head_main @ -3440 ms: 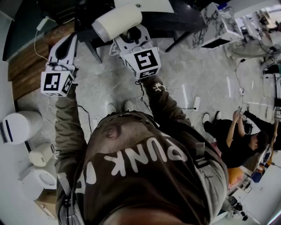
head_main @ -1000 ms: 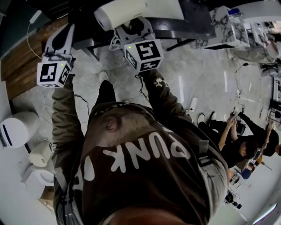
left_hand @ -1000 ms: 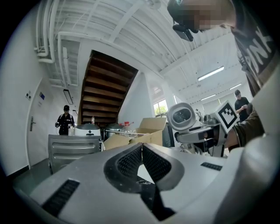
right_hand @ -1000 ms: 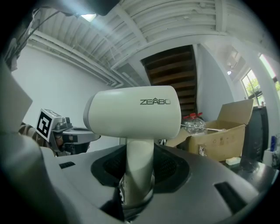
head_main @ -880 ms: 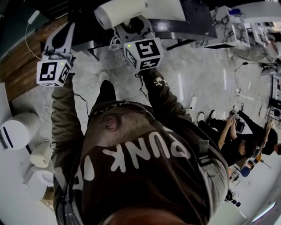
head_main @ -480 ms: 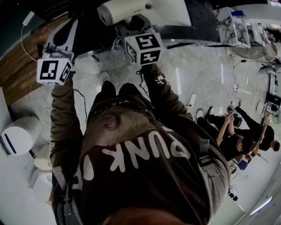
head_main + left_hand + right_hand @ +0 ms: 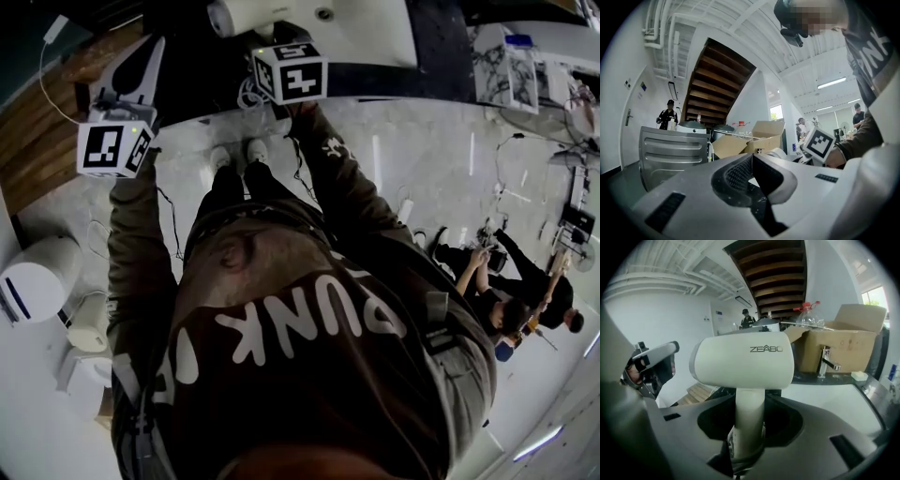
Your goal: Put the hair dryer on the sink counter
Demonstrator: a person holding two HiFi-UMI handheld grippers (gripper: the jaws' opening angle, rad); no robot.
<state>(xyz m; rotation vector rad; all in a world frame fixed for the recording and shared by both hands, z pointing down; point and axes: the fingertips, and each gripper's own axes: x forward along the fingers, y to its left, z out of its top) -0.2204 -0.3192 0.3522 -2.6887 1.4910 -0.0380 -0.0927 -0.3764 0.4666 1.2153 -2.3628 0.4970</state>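
Counting the things first, one hair dryer (image 7: 743,363) is found, and two grippers, each of which carries one cube with square markers: the left cube (image 7: 114,148) and the right cube (image 7: 291,73). One faucet (image 7: 826,361) is seen on the sink counter (image 7: 834,378), and behind it stands one open cardboard box (image 7: 839,345) with one plastic bottle (image 7: 808,315) with a red cap. One standing person (image 7: 746,318) is seen far behind, and at least two other persons (image 7: 511,295) are seen low at the right side of the head view.

One word, "ZEABO", is printed on the cream barrel of the hair dryer. On the shirt (image 7: 309,323) of the person who holds the grippers, "PUNK" can be read; the letters beside it are cut off by a fold.

Both arms are stretched forward. The right arm (image 7: 342,187) is reached further, toward the sink counter, and the left arm (image 7: 131,244) is kept out to the left side.

The right gripper (image 7: 749,420) is clamped on the handle of the hair dryer, one jaw at each side of it. The hair dryer is held upright, with the barrel lying across above the jaws, in the air just in front of the sink counter and not set down on it. The jaws of the left gripper (image 7: 751,164) are brought together, and nothing is held between them.
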